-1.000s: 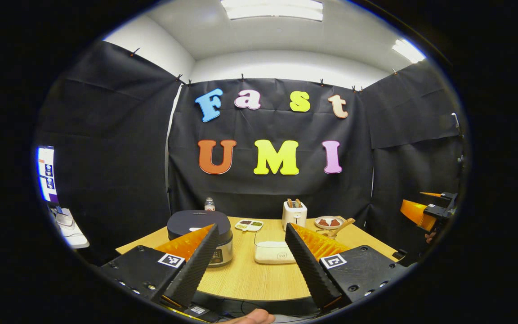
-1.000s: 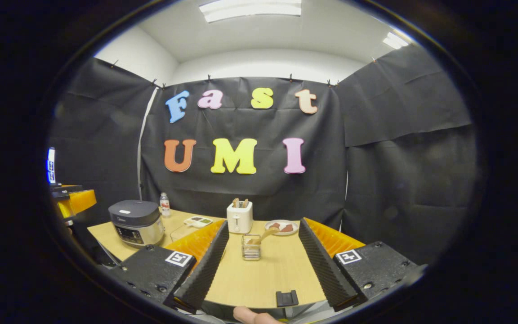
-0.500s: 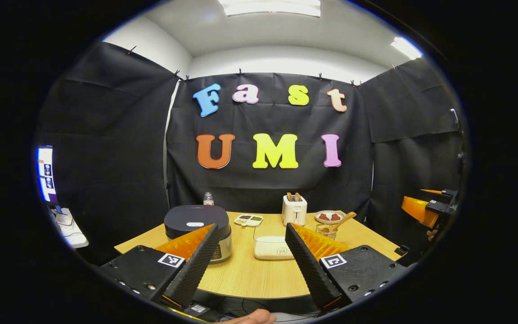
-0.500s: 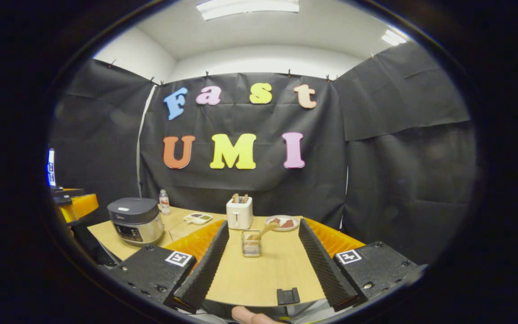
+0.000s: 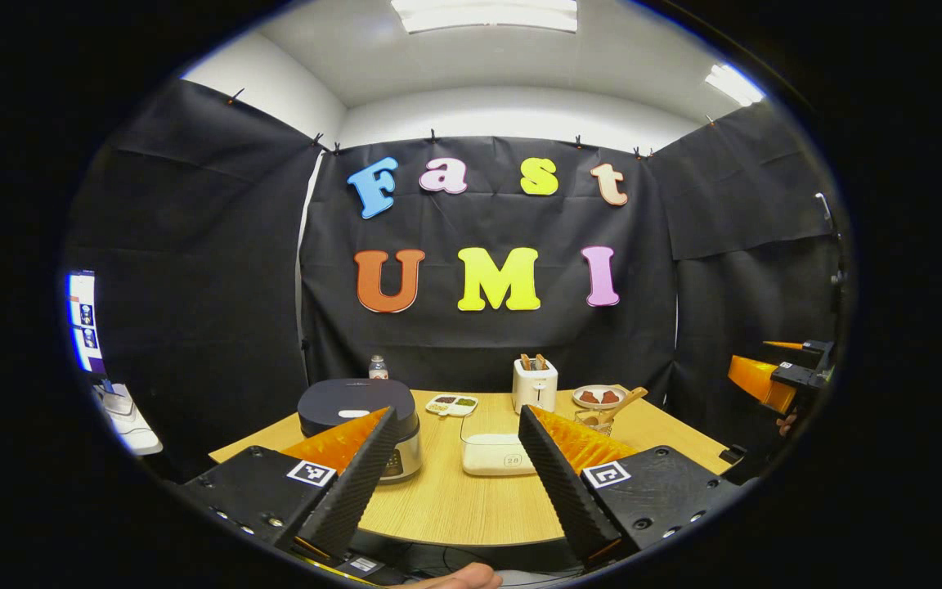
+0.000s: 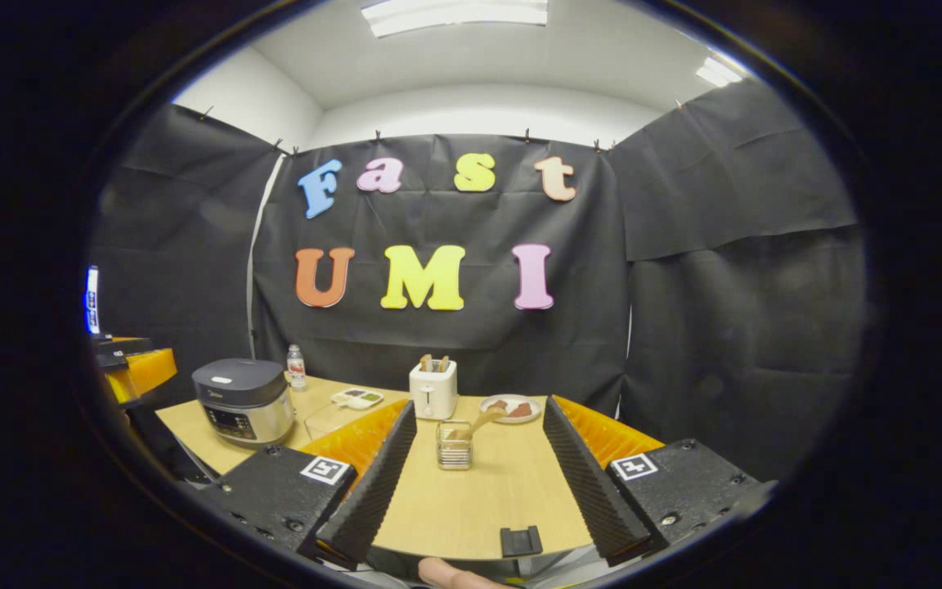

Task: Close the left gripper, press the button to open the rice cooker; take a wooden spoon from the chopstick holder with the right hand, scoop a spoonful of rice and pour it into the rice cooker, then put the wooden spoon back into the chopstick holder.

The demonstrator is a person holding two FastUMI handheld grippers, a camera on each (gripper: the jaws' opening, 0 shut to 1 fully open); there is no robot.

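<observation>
Currently both tongs, left [image 5: 446, 483] and right [image 6: 477, 483], are gaping apart and holding nothing, while the light, stiff wooden spoon [image 6: 479, 424] is leaning in the chopstick holder [image 6: 454, 447], likely best pinched at its upper handle.

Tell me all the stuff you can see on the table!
table: one, light wood, in the middle of the booth
rice cooker: one, dark lid shut, silver body, left side
bottle: one, small, clear, behind the cooker
rice box: one, clear, table centre
divided dish: one, white, near the back
toaster: one, white, at the back
plate: one, brown food, back right
chopstick holder: one, wire, holding the wooden spoon
left gripper: fingers open
right gripper: fingers open
</observation>
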